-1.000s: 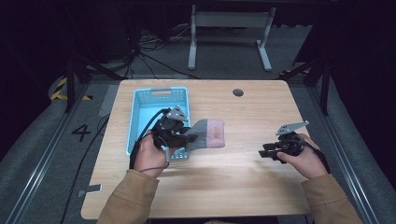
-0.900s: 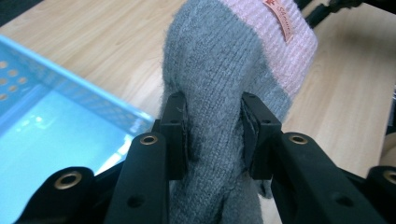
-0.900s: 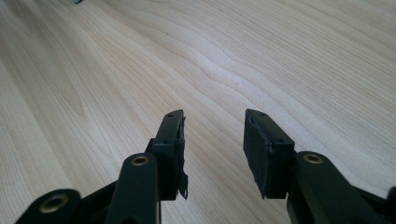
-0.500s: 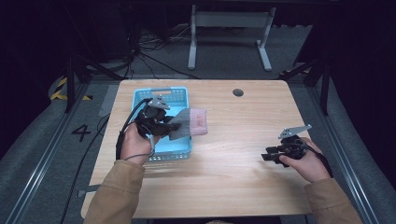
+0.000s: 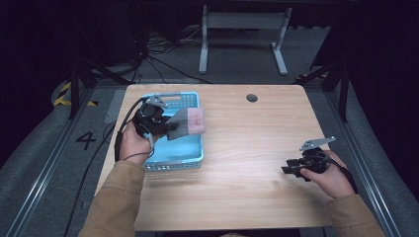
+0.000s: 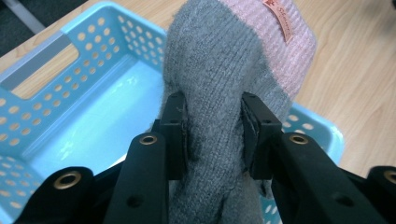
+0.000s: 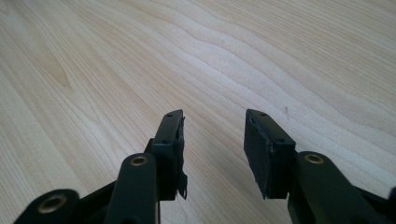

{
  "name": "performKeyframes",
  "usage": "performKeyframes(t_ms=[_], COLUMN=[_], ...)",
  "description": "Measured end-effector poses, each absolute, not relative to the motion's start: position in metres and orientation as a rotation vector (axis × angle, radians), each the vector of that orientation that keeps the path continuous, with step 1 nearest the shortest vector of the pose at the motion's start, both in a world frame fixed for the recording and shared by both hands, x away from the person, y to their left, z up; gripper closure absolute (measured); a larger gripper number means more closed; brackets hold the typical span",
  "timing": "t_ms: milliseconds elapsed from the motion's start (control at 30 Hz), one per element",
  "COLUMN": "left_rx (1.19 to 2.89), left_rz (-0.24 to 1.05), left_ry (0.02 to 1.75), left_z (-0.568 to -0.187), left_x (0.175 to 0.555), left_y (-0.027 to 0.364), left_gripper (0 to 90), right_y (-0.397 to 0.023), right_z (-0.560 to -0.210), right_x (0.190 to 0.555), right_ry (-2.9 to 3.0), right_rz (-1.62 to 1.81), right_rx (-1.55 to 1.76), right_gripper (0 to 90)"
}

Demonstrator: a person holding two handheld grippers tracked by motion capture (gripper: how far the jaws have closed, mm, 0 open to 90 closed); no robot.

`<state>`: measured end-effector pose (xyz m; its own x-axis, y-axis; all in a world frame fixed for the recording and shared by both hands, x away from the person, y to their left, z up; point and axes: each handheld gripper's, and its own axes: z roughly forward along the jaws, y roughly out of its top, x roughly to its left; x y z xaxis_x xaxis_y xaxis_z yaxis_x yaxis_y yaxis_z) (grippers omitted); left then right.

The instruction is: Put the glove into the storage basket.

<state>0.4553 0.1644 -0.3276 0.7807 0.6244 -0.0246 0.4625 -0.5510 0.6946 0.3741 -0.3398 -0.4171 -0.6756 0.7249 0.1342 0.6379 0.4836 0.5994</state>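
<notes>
We see the left gripper (image 5: 165, 126) held over the light blue perforated plastic basket (image 5: 190, 155) at the left of the pale wooden counter (image 5: 247, 143), and its jaws are clenched on a knitted sock, grey with a pink cuff (image 5: 188, 122). In the left gripper view (image 6: 212, 135) the two black pads press into the grey part of that sock (image 6: 219, 88) from both sides, the knit bulging between them, while the pink cuff with its small orange label points away from the camera, past the basket's far rim (image 6: 322, 133) and over the bare wood. From the high view the sock hangs in the air above the basket's right half, its pink end reaching just beyond the right wall, not resting on anything we can make out. The right gripper (image 5: 291, 167) sits well apart, low over the counter near its right edge, in the person's right hand (image 5: 331, 175). In the right gripper view (image 7: 212, 142) its jaws stand released, with wood grain (image 7: 233, 56) between the pads.
</notes>
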Motion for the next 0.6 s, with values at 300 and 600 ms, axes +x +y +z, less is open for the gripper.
performKeyframes(t_ms=[300, 600], left_rx=[2.294, 2.337], left_rz=[0.290, 0.242], left_ry=[0.857, 0.876], left_z=[-0.341, -0.361], left_x=[0.472, 0.484], left_y=[0.172, 0.174], left_gripper=[66.6, 66.3], right_y=[-0.346, -0.350], right_z=[-0.421, -0.422], right_x=[0.367, 0.361], right_ry=[2.577, 2.567], right_rz=[0.944, 0.937], right_rx=[1.222, 1.239], right_gripper=[57.8, 57.3])
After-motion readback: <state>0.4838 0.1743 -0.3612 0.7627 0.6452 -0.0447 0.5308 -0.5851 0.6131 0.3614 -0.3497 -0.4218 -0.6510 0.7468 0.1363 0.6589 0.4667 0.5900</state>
